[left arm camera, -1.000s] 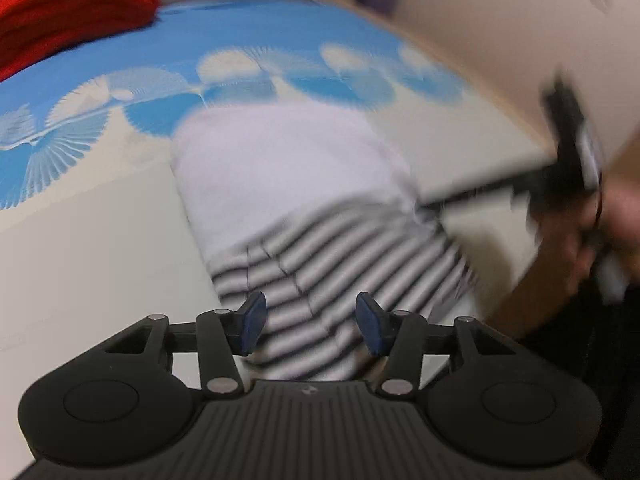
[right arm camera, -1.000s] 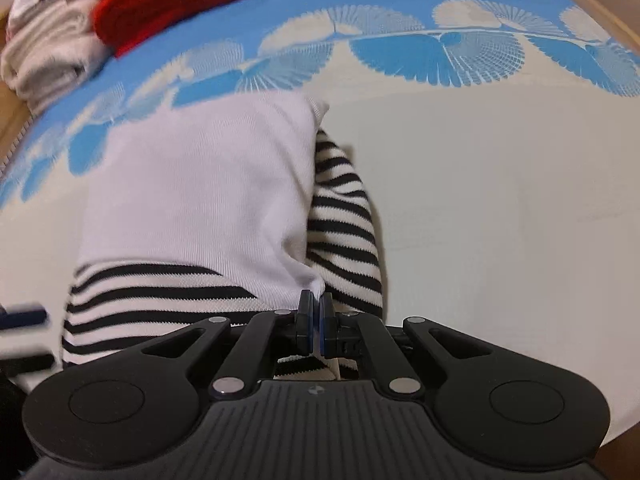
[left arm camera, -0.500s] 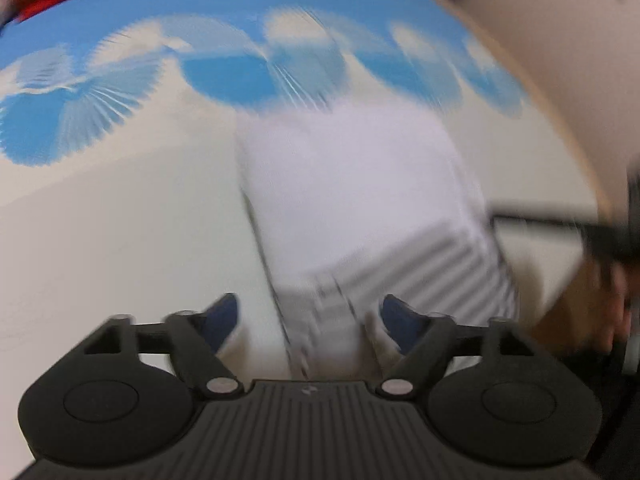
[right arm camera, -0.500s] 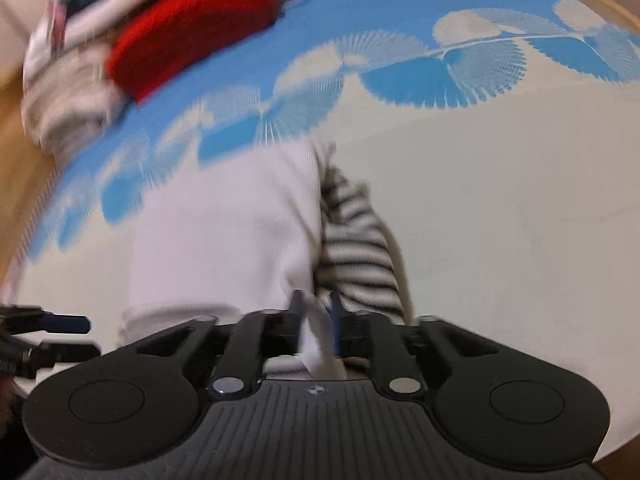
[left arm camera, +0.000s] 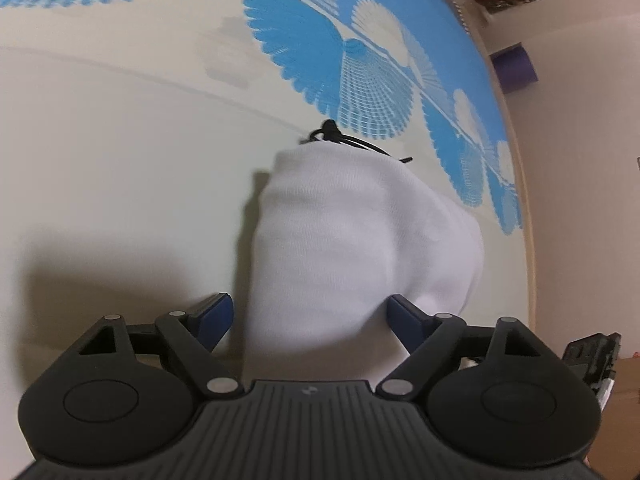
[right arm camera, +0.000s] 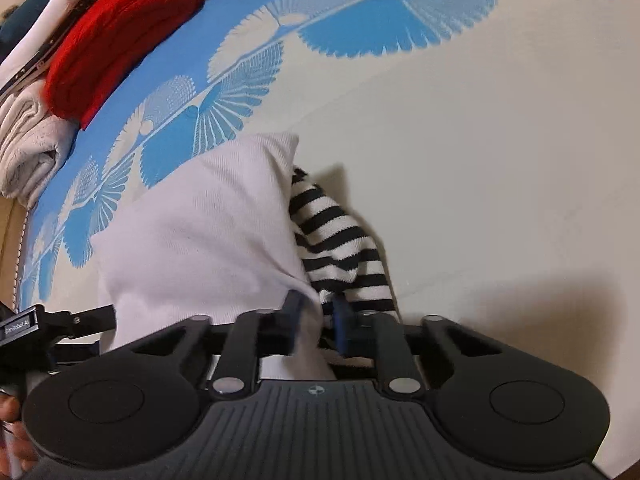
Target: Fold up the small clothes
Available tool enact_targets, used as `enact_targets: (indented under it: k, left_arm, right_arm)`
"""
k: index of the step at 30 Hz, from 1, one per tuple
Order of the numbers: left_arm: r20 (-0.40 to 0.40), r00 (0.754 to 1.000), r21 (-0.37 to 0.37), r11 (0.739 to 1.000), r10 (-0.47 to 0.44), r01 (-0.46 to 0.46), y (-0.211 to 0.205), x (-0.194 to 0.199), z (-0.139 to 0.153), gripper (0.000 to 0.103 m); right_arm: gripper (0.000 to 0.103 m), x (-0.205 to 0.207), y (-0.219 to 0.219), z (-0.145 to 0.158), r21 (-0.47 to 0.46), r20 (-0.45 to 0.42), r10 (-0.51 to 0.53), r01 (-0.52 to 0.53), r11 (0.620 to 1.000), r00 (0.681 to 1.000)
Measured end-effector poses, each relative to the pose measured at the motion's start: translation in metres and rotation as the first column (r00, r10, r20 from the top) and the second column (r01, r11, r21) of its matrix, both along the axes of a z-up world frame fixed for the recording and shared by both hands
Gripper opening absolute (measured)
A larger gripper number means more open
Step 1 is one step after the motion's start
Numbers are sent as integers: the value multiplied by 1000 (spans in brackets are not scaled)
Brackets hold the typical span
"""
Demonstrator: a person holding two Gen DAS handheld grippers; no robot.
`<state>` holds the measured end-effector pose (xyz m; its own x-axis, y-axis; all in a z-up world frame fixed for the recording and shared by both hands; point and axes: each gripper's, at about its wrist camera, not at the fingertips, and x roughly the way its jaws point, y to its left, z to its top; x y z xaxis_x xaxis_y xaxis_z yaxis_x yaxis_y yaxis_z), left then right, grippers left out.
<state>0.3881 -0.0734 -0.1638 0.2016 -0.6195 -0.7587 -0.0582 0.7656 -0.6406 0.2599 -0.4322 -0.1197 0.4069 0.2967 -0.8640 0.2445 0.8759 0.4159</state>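
Your left gripper (left arm camera: 306, 316) is opening, straddling the white cloth (left arm camera: 360, 240) unpinched. Your right gripper (right arm camera: 316, 316) is closing on its corner; rush, and the striped layer (right arm camera: 340, 236) slips out, spoiling the fold.

Your left wrist view looks steeply down along its fingers from very close over the near end of the white garment (left arm camera: 360, 240), facing across the bedspread (left arm camera: 100, 140) toward its blue fan border. Your right wrist view looks down just as close over the same garment (right arm camera: 200, 232) from its striped side, facing toward the red folded cloth (right arm camera: 120, 36) at the far left. Both views share the white garment and the cream-and-blue bedspread (right arm camera: 500, 140) around it.
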Motion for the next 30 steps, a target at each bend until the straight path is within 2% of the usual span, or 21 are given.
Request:
enact_targets:
  k: [1,2,4,5,7,8,11,14,16,18,19,20,21,23,24,26,27,29,30]
  left_arm:
    - [-4,1000,-7,1000,1,-1,-3,1,-4,88]
    - [-2,1000,-13,1000,2,-2,-5,2,-6,84]
    - [21,1000,-9,1000,-3,3,-8,4,-6,71]
    - [42,999,-2,1000,-15,15,-11,4,-1,59]
    - [93,995,16,999,-47,46,-17,5,11,44]
    - [121,991,18,998,-58,56,-17,6,20,41]
    - [257,963,67,995,-85,70,-7,5,52,40]
    - [330,942,119,993,-63,25,16,11,76,42]
    - [367,930,162,986,-27,-36,38,13,86,49]
    - [423,905,238,959,43,-156,60,11,96,51]
    - [467,883,295,932,53,-212,69,6,104,51]
    - [485,874,326,920,35,-218,73,1,109,51]
    - [479,878,326,927,8,-187,75,-2,111,51]
    - [410,908,282,959,-90,-33,70,-14,105,51]
    - [385,909,292,955,-158,42,62,-22,100,51]
    - [356,890,399,908,-286,132,41,-35,86,51]
    - [313,881,466,865,-355,183,30,-41,71,53]
    - [267,868,559,801,-418,214,21,-54,49,69]
    - [272,870,567,799,-412,201,26,-58,47,69]
  right_arm:
    - [12,1,3,-1,-16,-3,7,-7,1000,1000]
    - [10,2,6,-2,-27,-5,9,-9,1000,1000]
    - [8,2,6,-3,-27,-9,-17,17,999,1000]
    - [7,3,5,-3,-23,-10,-40,40,999,999]
    - [6,1,3,3,-34,0,-75,75,997,997]
    - [6,1,6,8,-48,14,-79,80,996,997]
    - [5,6,31,22,-113,89,-35,45,993,995]
    - [5,19,54,27,-78,131,-51,62,995,990]
    - [5,28,69,31,-43,171,-57,66,997,984]
    - [5,36,87,36,-45,212,-40,50,998,976]
    - [5,39,93,36,-54,218,-31,44,998,976]
    - [5,42,99,34,-55,216,-26,38,998,976]
    - [5,45,104,33,-59,212,-25,39,998,977]
    - [5,52,107,33,-109,208,-32,55,993,978]
    - [5,53,107,32,-111,204,-46,69,991,978]
    - [5,54,103,27,-94,187,-75,94,991,980]
    - [5,54,103,26,-100,186,-78,98,990,979]
    - [6,54,104,24,-101,188,-72,92,991,980]
    - [6,52,105,24,-81,180,-62,78,994,982]
